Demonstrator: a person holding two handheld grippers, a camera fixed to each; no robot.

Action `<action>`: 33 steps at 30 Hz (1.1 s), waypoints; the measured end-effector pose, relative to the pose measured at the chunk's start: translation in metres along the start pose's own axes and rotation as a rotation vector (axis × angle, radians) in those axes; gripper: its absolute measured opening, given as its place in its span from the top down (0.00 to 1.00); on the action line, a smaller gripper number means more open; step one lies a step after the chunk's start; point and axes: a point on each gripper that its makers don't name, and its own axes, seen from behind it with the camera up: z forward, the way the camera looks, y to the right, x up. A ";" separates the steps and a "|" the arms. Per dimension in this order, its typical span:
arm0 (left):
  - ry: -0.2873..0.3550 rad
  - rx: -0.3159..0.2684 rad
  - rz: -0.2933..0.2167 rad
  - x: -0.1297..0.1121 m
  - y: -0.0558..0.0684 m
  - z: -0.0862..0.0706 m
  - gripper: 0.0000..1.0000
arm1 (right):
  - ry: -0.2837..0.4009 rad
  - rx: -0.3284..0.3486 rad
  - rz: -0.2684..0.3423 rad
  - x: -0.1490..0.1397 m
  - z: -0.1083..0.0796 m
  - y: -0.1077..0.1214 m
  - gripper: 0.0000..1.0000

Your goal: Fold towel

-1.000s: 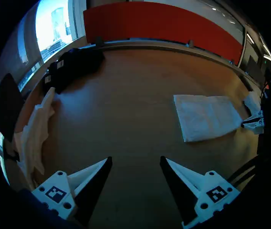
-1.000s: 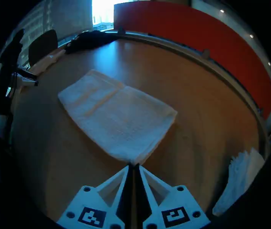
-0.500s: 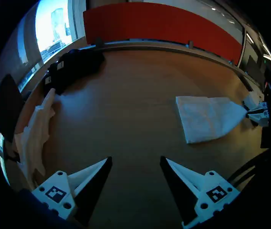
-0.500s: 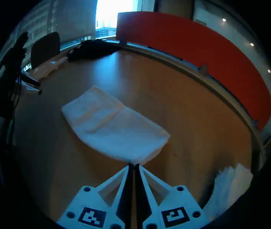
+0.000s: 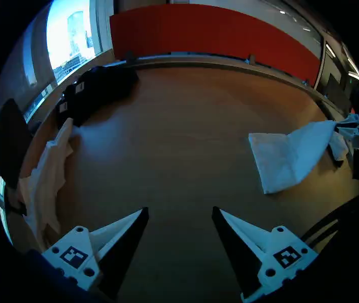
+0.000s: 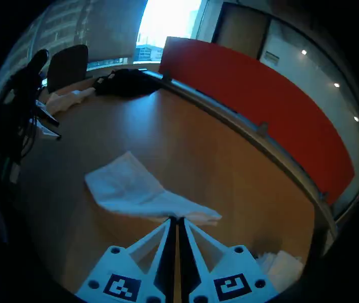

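Wood-topped table runs bare between my left gripper, its fingers spread wide, and the white towel, which lies well off to its right. Around the edges I have a black bag near the window, a cream cloth draped over the left rim beside a dark chair, and a red partition along the far side. From the left gripper view I see the towel's far corner raised off the wood. The right gripper view gives me my right gripper, fingers pressed together on the towel's near edge, and another white cloth just to its right.
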 end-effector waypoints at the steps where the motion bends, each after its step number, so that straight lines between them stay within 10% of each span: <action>1: 0.000 0.000 0.000 0.000 0.000 0.000 0.07 | 0.004 -0.002 -0.006 0.003 -0.002 0.001 0.94; 33: -0.003 0.006 -0.002 -0.002 -0.001 0.000 0.07 | 0.030 0.022 -0.085 0.035 0.009 -0.005 0.94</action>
